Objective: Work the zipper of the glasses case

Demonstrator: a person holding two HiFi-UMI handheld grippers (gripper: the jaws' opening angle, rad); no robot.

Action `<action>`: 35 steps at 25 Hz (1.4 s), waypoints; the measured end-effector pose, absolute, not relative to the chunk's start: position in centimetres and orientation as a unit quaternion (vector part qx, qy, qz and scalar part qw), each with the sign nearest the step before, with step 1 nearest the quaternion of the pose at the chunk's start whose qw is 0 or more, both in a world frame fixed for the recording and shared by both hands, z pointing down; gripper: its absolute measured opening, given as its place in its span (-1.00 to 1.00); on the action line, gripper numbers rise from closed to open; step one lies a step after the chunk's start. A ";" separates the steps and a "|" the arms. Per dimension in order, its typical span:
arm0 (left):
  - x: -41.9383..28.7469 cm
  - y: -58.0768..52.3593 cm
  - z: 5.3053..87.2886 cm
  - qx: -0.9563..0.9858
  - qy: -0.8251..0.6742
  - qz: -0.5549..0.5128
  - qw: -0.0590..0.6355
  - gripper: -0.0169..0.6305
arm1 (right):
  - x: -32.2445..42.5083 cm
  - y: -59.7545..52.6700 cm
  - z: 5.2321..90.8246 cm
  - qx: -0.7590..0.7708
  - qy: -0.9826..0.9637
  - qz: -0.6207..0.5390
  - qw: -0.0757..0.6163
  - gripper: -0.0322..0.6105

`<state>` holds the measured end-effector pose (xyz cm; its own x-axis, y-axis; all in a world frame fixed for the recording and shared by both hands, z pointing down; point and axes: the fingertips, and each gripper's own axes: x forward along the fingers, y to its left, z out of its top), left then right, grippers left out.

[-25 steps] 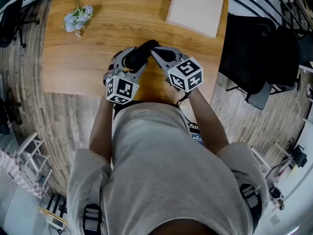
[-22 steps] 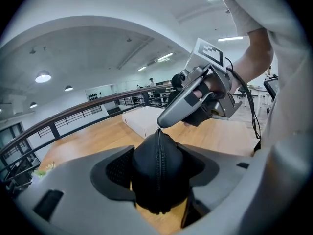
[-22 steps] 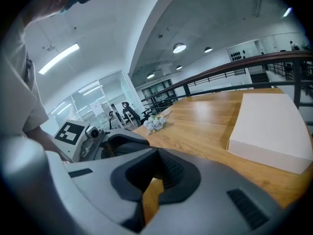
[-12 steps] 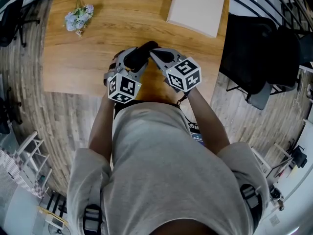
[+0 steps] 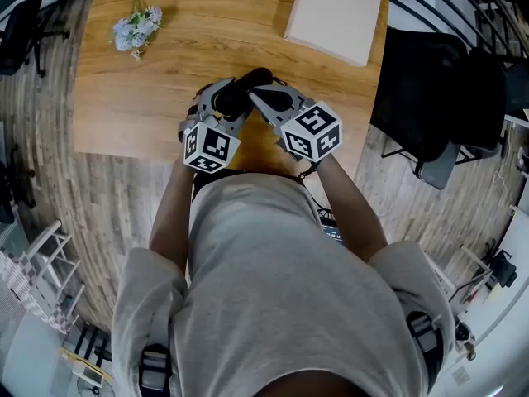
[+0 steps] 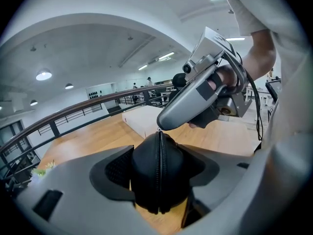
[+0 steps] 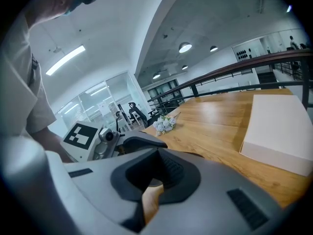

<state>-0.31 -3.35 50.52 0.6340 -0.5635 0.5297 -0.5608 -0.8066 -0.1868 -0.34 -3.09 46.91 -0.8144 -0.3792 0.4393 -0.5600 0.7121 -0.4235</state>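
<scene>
A black glasses case (image 5: 245,88) (image 6: 146,180) sits between the pads of my left gripper (image 5: 231,102) (image 6: 159,166), which is shut on its sides and holds it above the wooden table (image 5: 157,89). The zipper (image 6: 160,173) runs up the middle of the case, facing the left gripper view. My right gripper (image 5: 254,97) (image 6: 161,127) (image 7: 152,181) is shut, its tip at the top end of the zipper line, pinched on the small pale zipper pull. The right gripper's jaws hide most of the case in the right gripper view.
A flat white box (image 5: 335,13) (image 7: 279,131) lies at the table's far right. A small bunch of pale flowers (image 5: 136,28) (image 7: 164,124) lies at the far left. A black chair (image 5: 438,89) stands right of the table. The person stands at the table's near edge.
Both grippers and the case stay together in nearly the same place; only a slight shift of the whole view.
</scene>
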 end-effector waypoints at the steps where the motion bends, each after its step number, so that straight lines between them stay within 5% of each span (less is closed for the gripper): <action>1: -0.4 -3.4 50.4 -0.904 0.315 -0.291 0.006 -0.10 | -0.3 -3.2 46.7 0.258 -0.911 0.279 0.160 -0.82; 25: -2.0 -3.0 51.2 -0.891 0.308 -0.334 0.023 -0.18 | 1.0 -3.8 45.9 0.256 -0.910 0.298 0.135 -0.82; 35: -1.3 -2.6 48.3 -0.915 0.324 -0.239 0.027 -0.18 | 2.0 -4.7 45.6 0.266 -0.899 0.338 0.085 -0.82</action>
